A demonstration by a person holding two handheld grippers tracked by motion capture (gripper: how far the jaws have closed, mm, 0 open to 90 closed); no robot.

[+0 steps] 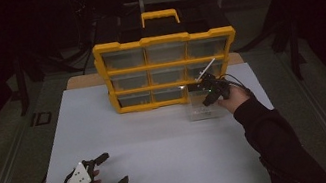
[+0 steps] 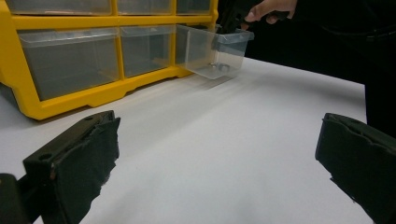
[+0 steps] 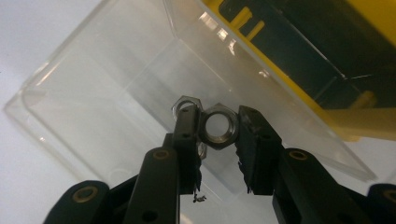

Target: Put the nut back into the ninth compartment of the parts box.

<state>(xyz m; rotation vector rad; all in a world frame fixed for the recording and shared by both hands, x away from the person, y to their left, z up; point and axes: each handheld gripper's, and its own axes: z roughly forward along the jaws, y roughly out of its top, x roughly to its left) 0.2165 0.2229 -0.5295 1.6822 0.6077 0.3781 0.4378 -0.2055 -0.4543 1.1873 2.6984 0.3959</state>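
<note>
R gripper (image 3: 219, 135) clamps a silver hex steel nut (image 3: 218, 126) inside the clear plastic drawer (image 1: 203, 109), right of yellow organiser (image 1: 167, 68). Lift straight up, avoid walls. L gripper (image 1: 109, 171) open, idle near-left.

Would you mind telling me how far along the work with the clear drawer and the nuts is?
Done: the clear drawer is out of the yellow organizer, resting on the table. In hand: the right gripper clamps a hex nut above the drawer, where other nuts lie. Left: whether it goes in or out is unclear; the left gripper rests open.
</note>
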